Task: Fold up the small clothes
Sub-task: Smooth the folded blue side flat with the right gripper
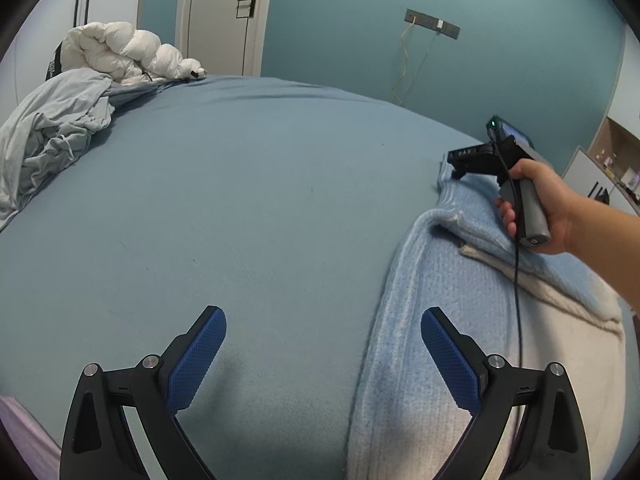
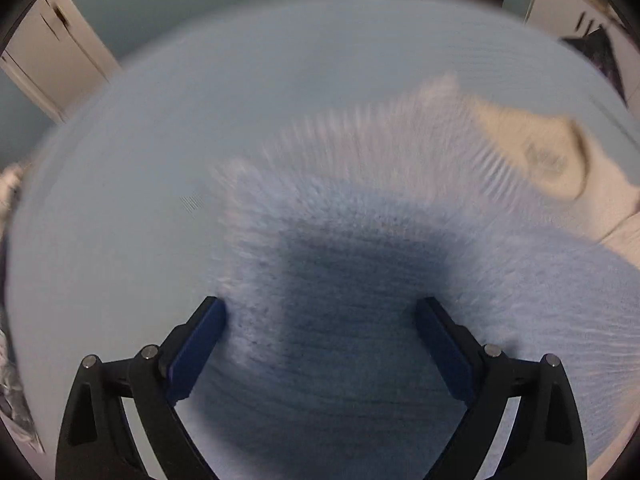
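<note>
A light blue and cream knitted sweater point(image 1: 448, 280) lies on the blue bedsheet point(image 1: 240, 184) at the right. My left gripper point(image 1: 323, 320) is open and empty, low over the sheet beside the sweater's left edge. My right gripper point(image 1: 456, 174) is held by a hand at the sweater's far end; its fingertips are hidden there. In the blurred right wrist view my right gripper point(image 2: 320, 312) is open, just above the blue knit point(image 2: 360, 264), with the cream collar point(image 2: 540, 152) ahead to the right.
A crumpled grey garment point(image 1: 52, 132) and a white puffy duvet point(image 1: 128, 52) lie at the bed's far left. A teal wall point(image 1: 460, 72) with a white door point(image 1: 224, 12) stands behind. A cable point(image 1: 518, 280) hangs from the right gripper across the sweater.
</note>
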`<state>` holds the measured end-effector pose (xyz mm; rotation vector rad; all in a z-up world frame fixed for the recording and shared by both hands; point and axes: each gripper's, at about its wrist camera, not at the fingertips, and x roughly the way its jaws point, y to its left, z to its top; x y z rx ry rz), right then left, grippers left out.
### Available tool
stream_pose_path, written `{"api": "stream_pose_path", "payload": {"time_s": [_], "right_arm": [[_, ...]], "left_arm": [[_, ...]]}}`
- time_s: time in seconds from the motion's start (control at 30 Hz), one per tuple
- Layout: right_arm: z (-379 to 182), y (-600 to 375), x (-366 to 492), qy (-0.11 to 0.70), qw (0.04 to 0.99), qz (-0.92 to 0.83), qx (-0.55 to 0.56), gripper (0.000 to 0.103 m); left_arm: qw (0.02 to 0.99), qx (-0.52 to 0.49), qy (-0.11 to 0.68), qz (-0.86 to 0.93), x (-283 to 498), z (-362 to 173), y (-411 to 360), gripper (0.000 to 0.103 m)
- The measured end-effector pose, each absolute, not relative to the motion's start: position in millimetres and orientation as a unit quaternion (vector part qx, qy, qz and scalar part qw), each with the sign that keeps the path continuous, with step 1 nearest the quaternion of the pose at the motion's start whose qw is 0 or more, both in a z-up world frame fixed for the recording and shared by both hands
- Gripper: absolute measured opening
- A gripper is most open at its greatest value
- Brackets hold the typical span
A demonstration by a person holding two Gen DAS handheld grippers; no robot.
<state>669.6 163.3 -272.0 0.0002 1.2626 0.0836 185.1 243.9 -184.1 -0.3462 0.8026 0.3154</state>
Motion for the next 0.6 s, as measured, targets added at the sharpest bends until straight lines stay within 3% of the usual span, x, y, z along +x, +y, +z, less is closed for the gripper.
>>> {"api": "stream_pose_path", "payload": {"time_s": [0.13, 0.2, 0.27, 0.4, 0.6], "right_arm": [[-259.7, 157.9, 665.3, 0.594, 0.803, 0.045, 0.001, 0.101], [-230.4, 134.5, 651.9, 0.560, 0.824, 0.057, 0.061, 0.087], [-195.0, 93.4, 611.1, 0.510, 0.846, 0.073, 0.140, 0.089], [-158.0, 19.1, 528.6, 0.524, 0.820, 0.107, 0.205, 0.089], [-54.0, -91.4, 432.9, 0.505, 0.837, 0.081, 0.192, 0.089]], "left_arm": [[0.899, -0.172, 0.374, 0.148, 183.2, -177.3, 244.2, 0.099], [0.901, -0.170, 0.373, 0.145, 182.8, -175.6, 241.1, 0.099], [0.902, -0.165, 0.372, 0.142, 182.4, -174.7, 237.8, 0.099], [0.903, -0.152, 0.378, 0.134, 180.7, -166.6, 229.0, 0.099], [0.911, -0.101, 0.387, 0.095, 161.6, -119.7, 207.9, 0.099]]}}
